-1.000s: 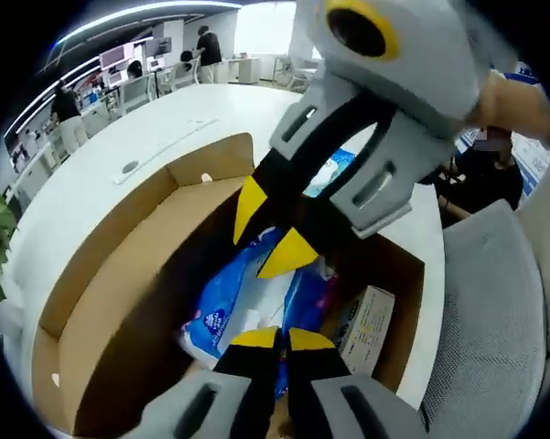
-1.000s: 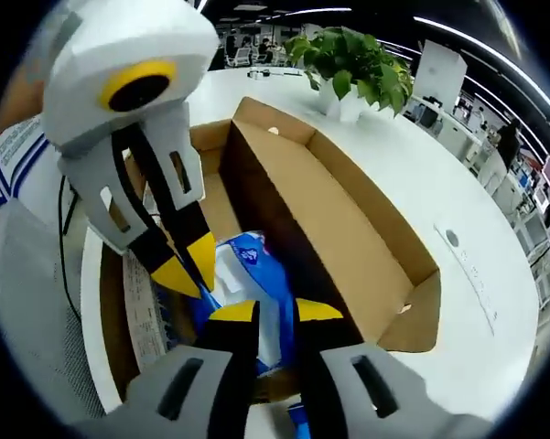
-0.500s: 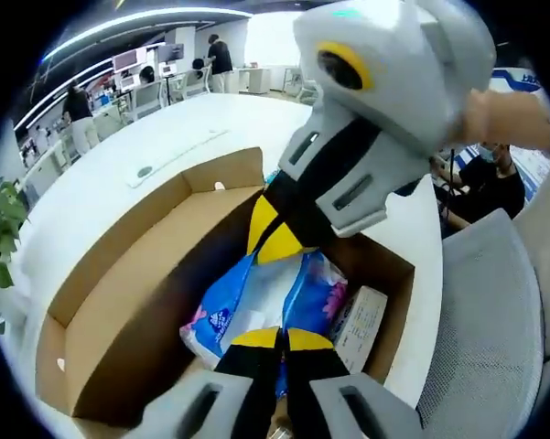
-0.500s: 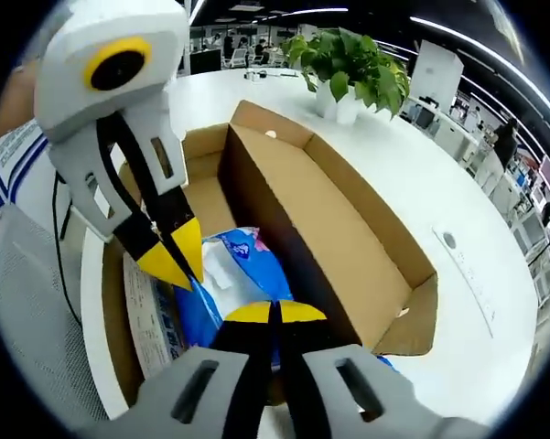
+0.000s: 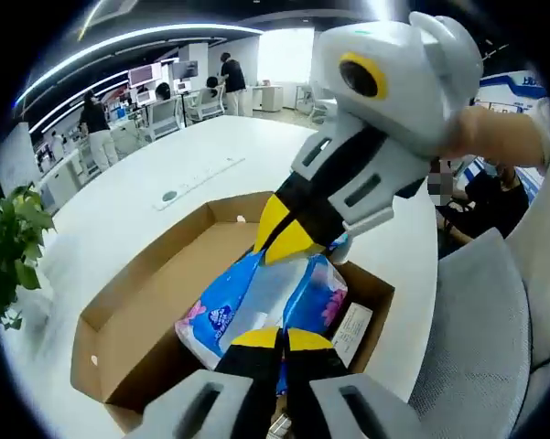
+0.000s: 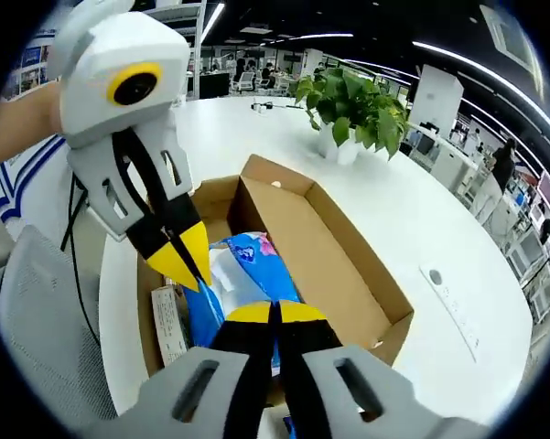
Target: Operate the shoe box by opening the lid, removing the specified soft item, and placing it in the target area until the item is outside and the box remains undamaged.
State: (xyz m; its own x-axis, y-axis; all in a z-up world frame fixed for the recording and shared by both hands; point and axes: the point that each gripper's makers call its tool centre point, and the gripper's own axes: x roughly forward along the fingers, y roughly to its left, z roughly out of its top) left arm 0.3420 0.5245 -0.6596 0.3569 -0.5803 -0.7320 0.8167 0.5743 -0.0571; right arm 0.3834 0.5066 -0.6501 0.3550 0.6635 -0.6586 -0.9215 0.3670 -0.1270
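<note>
Plainly, both grippers were clamped on the blue-and-white soft pack (image 5: 256, 306), which hung over the open cardboard shoe box (image 5: 146, 320), lifted partly above its rim. In the left gripper view the left gripper (image 5: 276, 338) had its yellow-tipped jaws pressed together on the near edge of the pack, and the right gripper (image 5: 288, 240) came in from the upper right with its jaws pinched on the far edge. In the right gripper view the right gripper (image 6: 275, 313) was likewise closed on the pack (image 6: 247, 274), with the left gripper (image 6: 185, 261) gripping the pack's other end from the left.

The pack carried a round blue-and-white logo and pink flower prints, but its lettering was too small to read. A small white carton (image 5: 350, 327) stood on end inside the box against the right wall; its printed label showed lines of text that could not be made out. In the right gripper view the same carton (image 6: 169, 322) leaned at the box's left wall.

The box lid (image 6: 334, 265) lay folded back flat, brown inside, with a small hole near one end. The box sat on a white table (image 5: 137, 219) with a round socket and a long slot in its top. A potted green plant (image 6: 352, 105) stood on the table beyond the box. A grey mesh chair (image 5: 490, 357) stood just beside the table edge, and people sat at desks far behind.
</note>
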